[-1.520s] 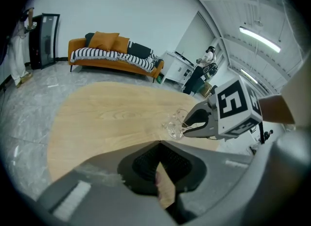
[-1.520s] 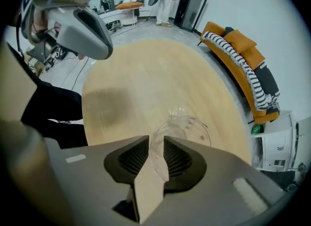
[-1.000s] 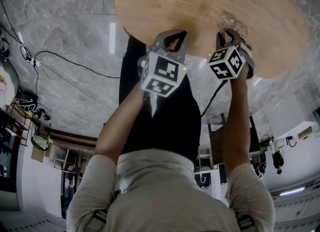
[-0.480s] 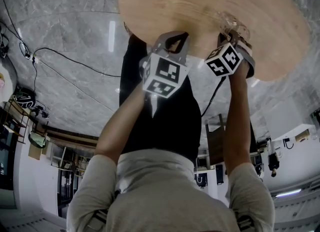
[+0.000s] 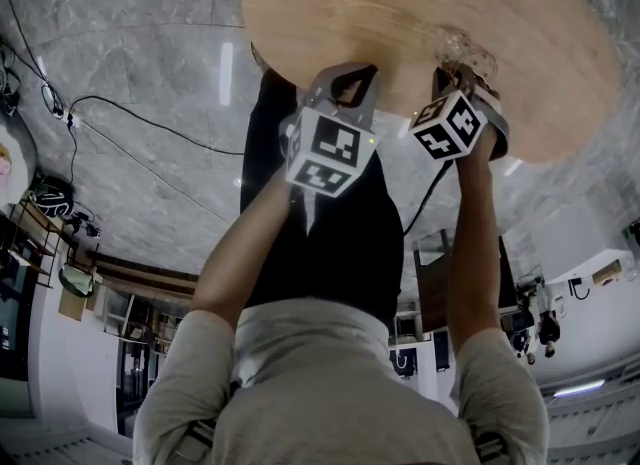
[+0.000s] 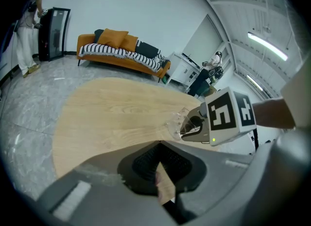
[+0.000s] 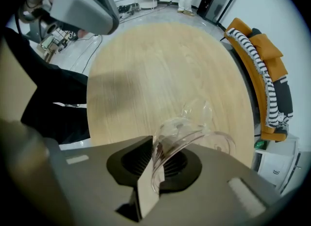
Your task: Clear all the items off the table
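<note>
**Right claw (image 5: pixel 458 75) pinches clear see-through cup (image 5: pixel 466 50)**

Head view: both claws are at the near edge of the round light wooden counter (image 5: pixel 380 3). Left gripper view: left claw (image 6: pixel 163 187) is closed and empty. Right gripper view: the jaws clamp the tilted cup's rim.

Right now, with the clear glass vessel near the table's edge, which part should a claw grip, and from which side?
Grip the thin open rim of the clear glass vessel, coming from the person's side of the table. The vessel seems tilted with its mouth toward that edge, so the rim wall slips between the jaws. The right claw pinches it just there.
</note>
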